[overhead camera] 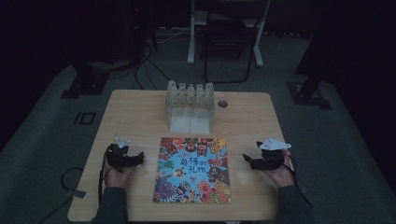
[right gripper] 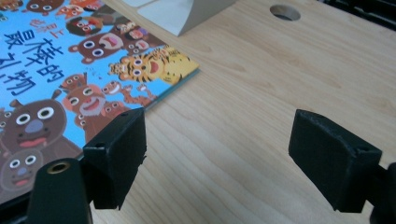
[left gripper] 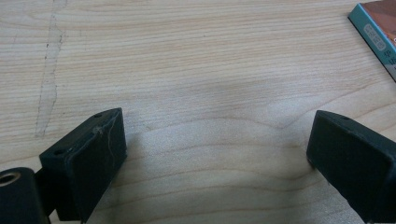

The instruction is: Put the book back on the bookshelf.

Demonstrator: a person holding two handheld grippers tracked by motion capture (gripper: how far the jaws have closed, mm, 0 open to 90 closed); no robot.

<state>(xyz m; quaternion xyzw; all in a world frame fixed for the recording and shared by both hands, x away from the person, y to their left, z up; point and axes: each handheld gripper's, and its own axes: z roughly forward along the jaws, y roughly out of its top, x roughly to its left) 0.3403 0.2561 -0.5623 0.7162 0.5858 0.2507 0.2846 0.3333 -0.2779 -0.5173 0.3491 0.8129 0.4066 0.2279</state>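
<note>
The left gripper (overhead camera: 140, 158) is seen at the left of the light wooden desk (overhead camera: 135, 107), held in a hand (overhead camera: 116, 176) that enters from the bottom edge of the high view. Its jaws are spread wide, and only bare wood is found between them in the left gripper view. The gripper is pointed towards the book and is kept apart from it.

The colourful picture book with cartoon animals on a blue cover (overhead camera: 193, 170) is laid flat at the middle of the desk, near the front edge, cover upward. A corner of it is caught at the upper right of the left gripper view (left gripper: 378, 32).

Behind the book, a pale translucent plastic rack with upright dividers (overhead camera: 190, 106) is placed, just short of touching it. A round hole (overhead camera: 222, 103) is noted in the desk to the right of the rack.

The right gripper (overhead camera: 245, 158) is held at the right of the book, near its edge. Its jaws are set wide, with nothing gripped; one jaw is seen over the book's edge in the right gripper view.
</note>
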